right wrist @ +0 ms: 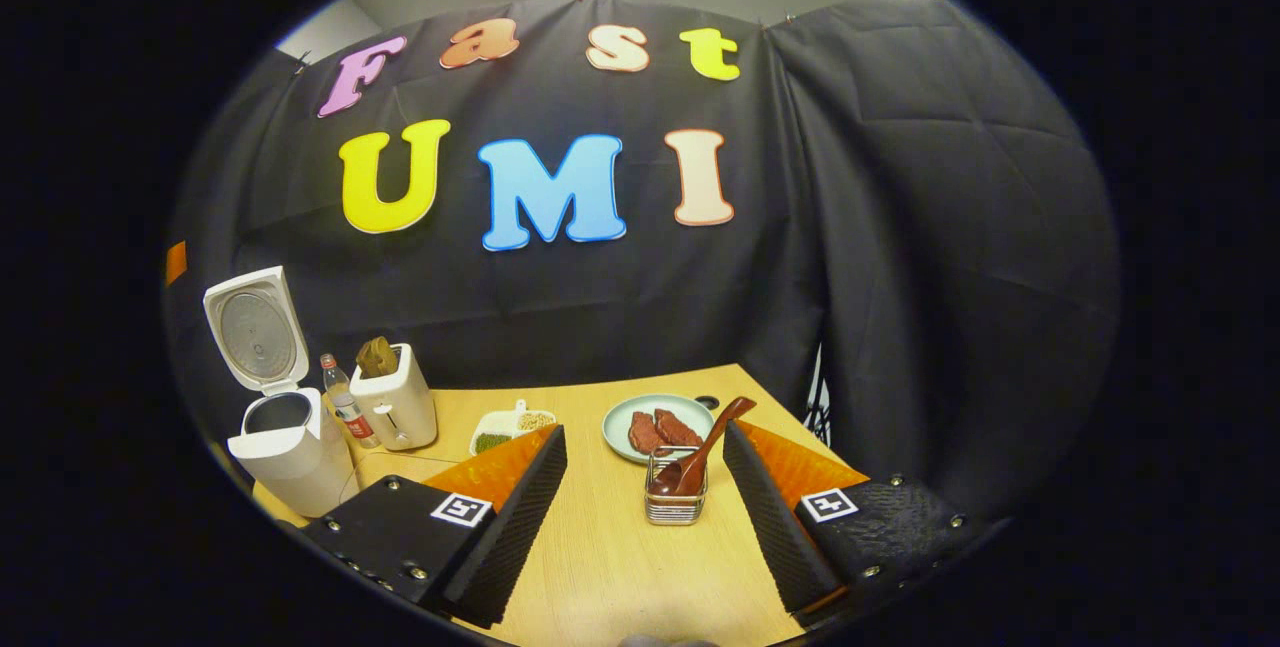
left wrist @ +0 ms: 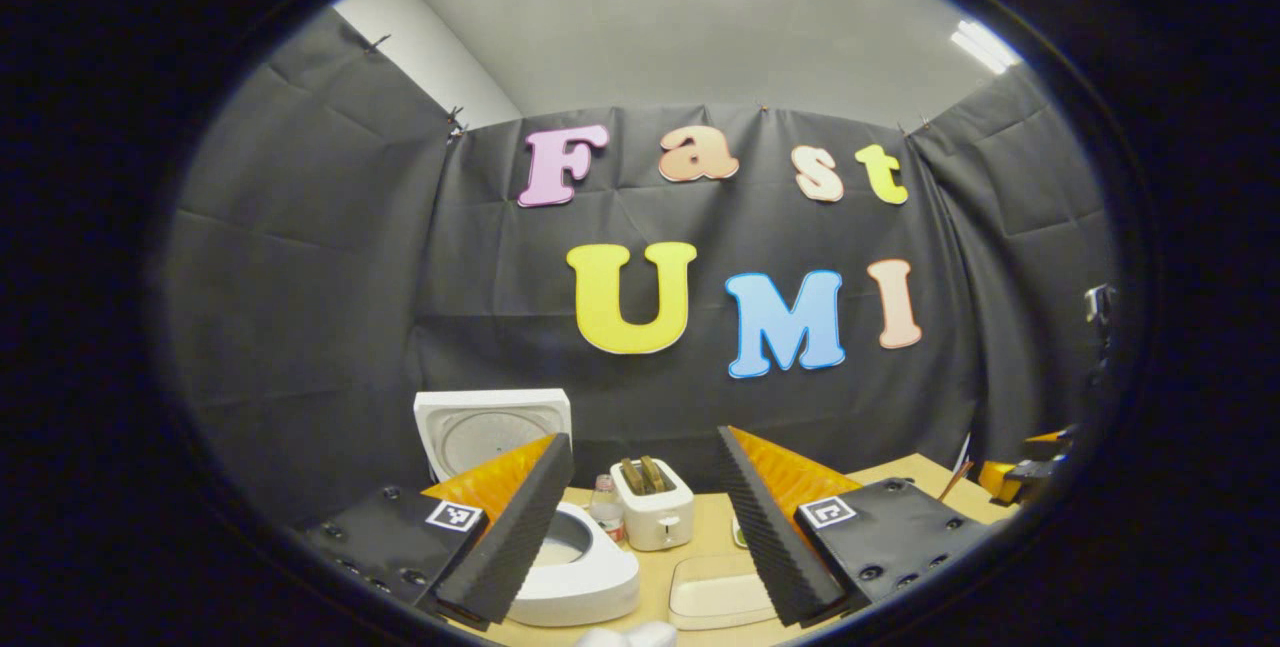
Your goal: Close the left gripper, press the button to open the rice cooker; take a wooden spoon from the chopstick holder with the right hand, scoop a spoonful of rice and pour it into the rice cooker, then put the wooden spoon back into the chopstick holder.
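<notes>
The white rice cooker [left wrist: 590, 582] stands open, its lid [left wrist: 490, 427] upright behind the pot. My left gripper [left wrist: 642, 437] hangs open above and just right of it, nothing between its fingers. In the right gripper view the rice cooker [right wrist: 290, 447] sits at the table's far left with its lid [right wrist: 255, 327] raised. A dark wooden spoon [right wrist: 705, 447] leans to the right in the wire chopstick holder [right wrist: 675, 502]. My right gripper [right wrist: 645, 432] is open above the table, and the holder lies low between its fingers, nearer the right one.
A white toaster [right wrist: 395, 407] and a small bottle [right wrist: 345, 402] stand next to the cooker. A divided dish of beans [right wrist: 515, 425] and a plate of meat [right wrist: 660, 427] sit farther back. A beige tray [left wrist: 720, 592] lies right of the cooker. The table's right edge meets the booth wall.
</notes>
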